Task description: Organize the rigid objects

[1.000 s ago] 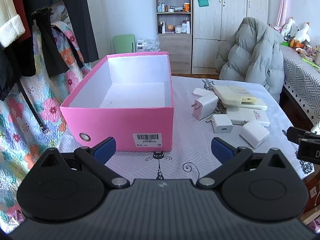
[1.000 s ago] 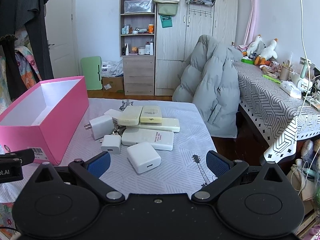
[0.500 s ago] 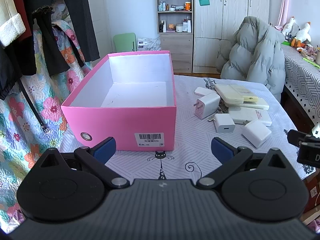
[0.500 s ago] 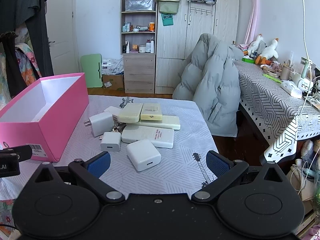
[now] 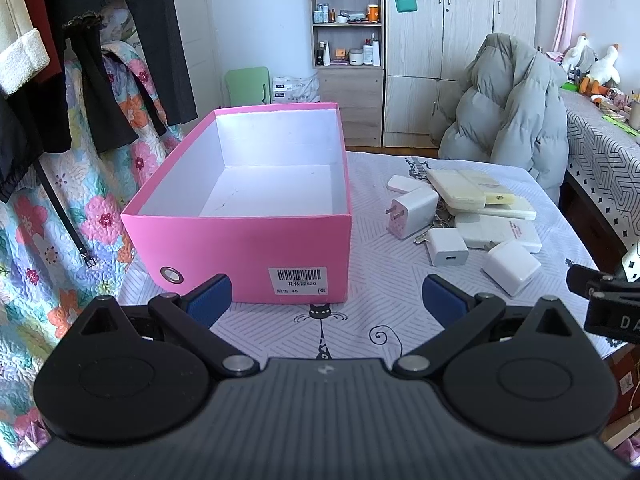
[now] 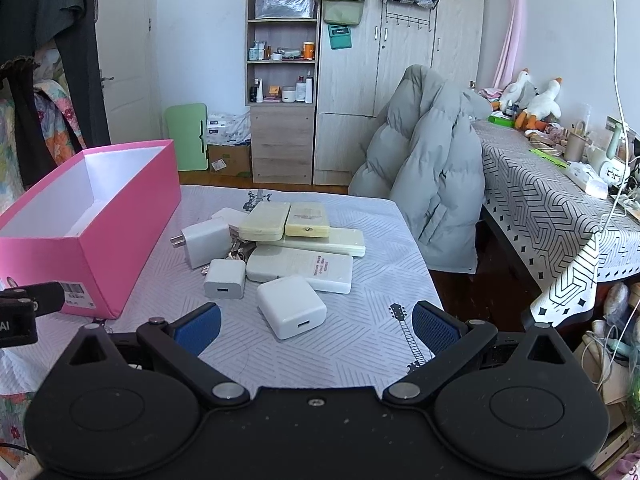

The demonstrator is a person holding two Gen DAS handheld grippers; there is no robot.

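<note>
An empty pink box [image 5: 280,240] with a white inside stands on the table's left; it also shows in the right wrist view [image 6: 120,240]. A pile of white chargers and power banks [image 6: 288,252] lies right of it, also in the left wrist view [image 5: 460,216]. The nearest square charger [image 6: 291,311] lies just ahead of my right gripper [image 6: 316,326], which is open and empty. My left gripper [image 5: 326,298] is open and empty in front of the box's near wall.
The table wears a pale cloth with cat and guitar drawings [image 5: 384,292]. A grey puffer jacket [image 6: 428,184] hangs over a chair behind the table. Clothes [image 5: 80,60] hang at the left. A patterned table [image 6: 540,208] stands at the right.
Both grippers have drifted slightly back and up from the table; the box and pile sit a little farther off. Nothing was taken hold of.
</note>
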